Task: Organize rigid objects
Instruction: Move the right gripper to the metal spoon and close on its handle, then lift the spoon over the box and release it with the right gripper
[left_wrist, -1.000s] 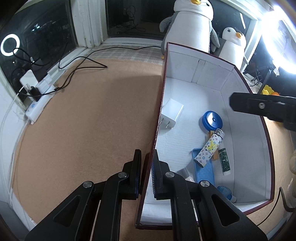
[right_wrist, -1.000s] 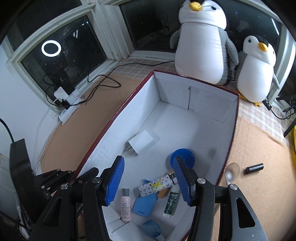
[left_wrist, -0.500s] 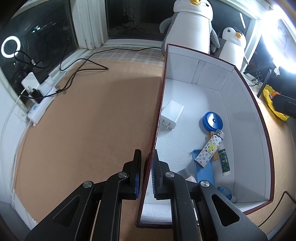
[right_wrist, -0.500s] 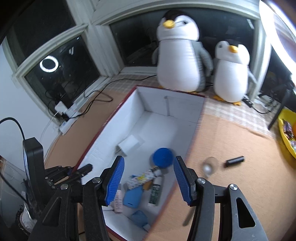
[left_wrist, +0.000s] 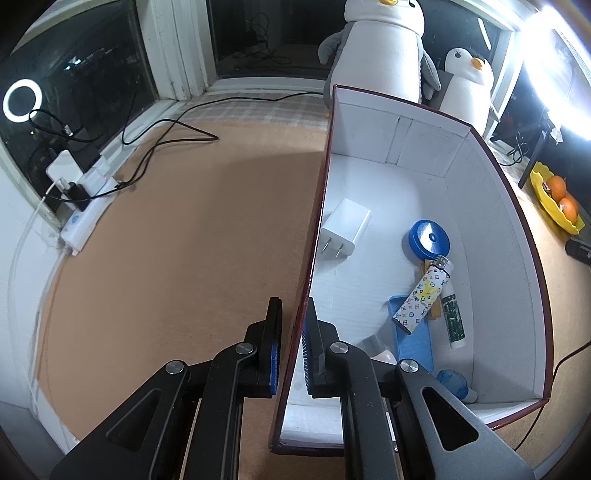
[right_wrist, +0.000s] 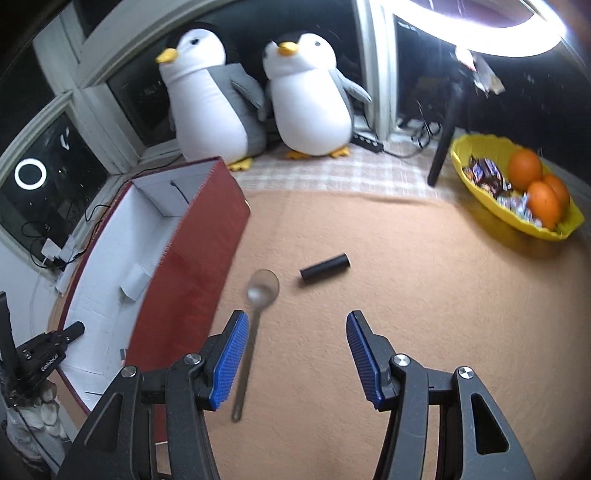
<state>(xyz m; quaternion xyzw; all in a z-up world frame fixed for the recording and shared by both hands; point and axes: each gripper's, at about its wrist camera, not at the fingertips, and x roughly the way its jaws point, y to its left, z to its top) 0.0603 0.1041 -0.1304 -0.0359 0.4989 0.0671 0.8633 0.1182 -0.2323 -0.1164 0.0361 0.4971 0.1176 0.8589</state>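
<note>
Left gripper (left_wrist: 293, 347) is pressed together on the near-left wall of the box (left_wrist: 491, 206), pinching the cardboard edge and steadying it; no change there.

Right gripper (right_wrist: 293, 354) has swung off the box. A second ago its view looked straight down into the box interior; now the box sits at the left of the frame, red outer wall showing, and the mat (right_wrist: 406, 277) fills the centre. Jaws are spread about halfway, nothing between them.

Still outside the box, on the mat:
- spoon (right_wrist: 256, 321), bowl at frame centre, handle running down toward the left blue pad (right_wrist: 227, 363), just beside it
- black cylinder (right_wrist: 325, 267), right of the spoon bowl, clear of it

Already in the box (left wrist view): white charger (left_wrist: 345, 230), blue round lid (left_wrist: 428, 240), patterned lighter (left_wrist: 423, 295) lying over a blue tray (left_wrist: 413, 343), and a green tube (left_wrist: 453, 317) beside them.

Read: previous drop is done, right hand is lining up the next pick. Spoon looks like the nearer target. It lies flat and thin on the mat, so the grab probably needs the jaws across the handle. Frame is motion-blurred.
</note>
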